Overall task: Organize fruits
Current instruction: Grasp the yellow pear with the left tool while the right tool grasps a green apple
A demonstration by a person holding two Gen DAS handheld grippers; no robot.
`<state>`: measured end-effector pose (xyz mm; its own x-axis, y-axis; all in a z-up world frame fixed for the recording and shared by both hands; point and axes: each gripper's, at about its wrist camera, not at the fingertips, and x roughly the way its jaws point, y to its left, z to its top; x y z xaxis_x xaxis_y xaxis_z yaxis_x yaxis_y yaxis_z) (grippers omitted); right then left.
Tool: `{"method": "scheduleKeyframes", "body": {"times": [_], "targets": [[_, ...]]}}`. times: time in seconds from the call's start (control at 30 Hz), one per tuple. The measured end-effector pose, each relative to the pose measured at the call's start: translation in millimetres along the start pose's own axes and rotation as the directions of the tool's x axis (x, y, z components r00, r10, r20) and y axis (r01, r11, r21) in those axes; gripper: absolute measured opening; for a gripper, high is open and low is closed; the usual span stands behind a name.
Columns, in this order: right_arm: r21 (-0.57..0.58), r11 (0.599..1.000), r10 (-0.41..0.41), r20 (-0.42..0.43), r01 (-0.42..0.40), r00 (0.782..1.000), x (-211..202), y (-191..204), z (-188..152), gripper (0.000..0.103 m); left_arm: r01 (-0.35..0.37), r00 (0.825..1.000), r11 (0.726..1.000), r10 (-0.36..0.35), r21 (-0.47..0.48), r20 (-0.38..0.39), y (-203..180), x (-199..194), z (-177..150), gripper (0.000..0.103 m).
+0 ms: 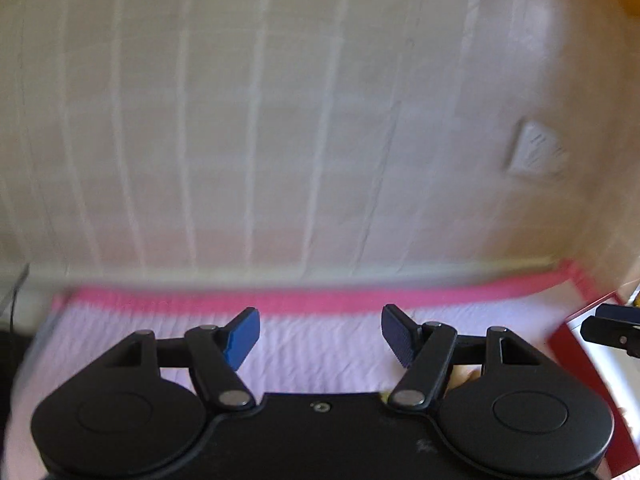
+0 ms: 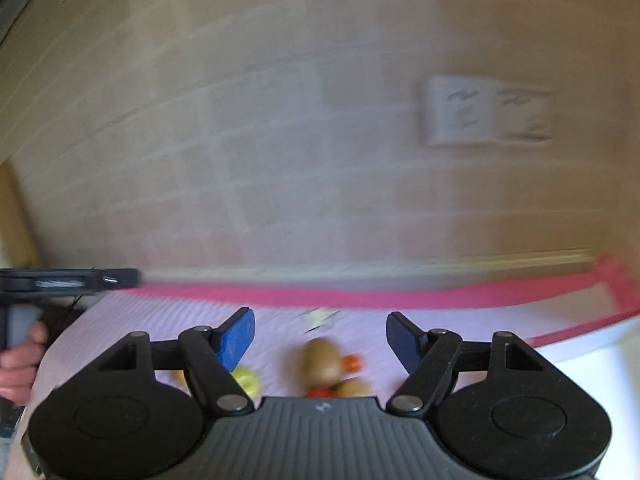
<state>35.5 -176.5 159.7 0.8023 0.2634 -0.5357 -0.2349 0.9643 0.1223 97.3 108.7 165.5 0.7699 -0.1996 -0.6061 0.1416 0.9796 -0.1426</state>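
Note:
Both views are motion-blurred. In the right wrist view, several fruits lie on a lilac cloth (image 2: 352, 320): a brown oval fruit (image 2: 322, 362), a small orange one (image 2: 352, 362), a yellow one (image 2: 246, 382), a red one (image 2: 318, 392) and a tan one (image 2: 352, 388). My right gripper (image 2: 320, 340) is open and empty, just above and behind the fruits. My left gripper (image 1: 320, 338) is open and empty over bare cloth (image 1: 320, 352). A sliver of fruit shows under its right arm (image 1: 466, 376).
The cloth has a pink border (image 1: 320, 300) along a tiled wall (image 1: 280, 120) with sockets (image 2: 486, 112). A red-edged tray or box (image 1: 580, 360) lies at the right. The other gripper shows at the right edge (image 1: 612, 326) and, hand-held, at the left (image 2: 68, 280).

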Motion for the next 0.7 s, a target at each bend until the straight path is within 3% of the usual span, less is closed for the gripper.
{"method": "scheduleKeyframes", "body": {"times": [0.13, 0.3, 0.53, 0.7], "targets": [[-0.095, 0.992, 0.072, -0.097, -0.082, 0.993, 53, 40, -21, 0.072, 0.017, 0.996, 0.994, -0.027, -0.109, -0.089, 21, 39, -31, 0.080], [-0.156, 0.981, 0.079, -0.211, -0.114, 0.974, 110, 65, -46, 0.070, 0.033, 0.984, 0.976, -0.070, -0.217, -0.162, 38, 71, -63, 0.080], [-0.206, 0.970, 0.067, -0.287, -0.130, 0.956, 152, 79, -65, 0.069, 0.031, 0.979, 0.984, -0.066, -0.178, -0.194, 31, 92, -80, 0.079], [-0.210, 0.968, 0.071, -0.305, -0.140, 0.950, 168, 80, -72, 0.065, 0.041, 0.978, 0.985, -0.075, -0.170, -0.195, 27, 99, -82, 0.072]]}}
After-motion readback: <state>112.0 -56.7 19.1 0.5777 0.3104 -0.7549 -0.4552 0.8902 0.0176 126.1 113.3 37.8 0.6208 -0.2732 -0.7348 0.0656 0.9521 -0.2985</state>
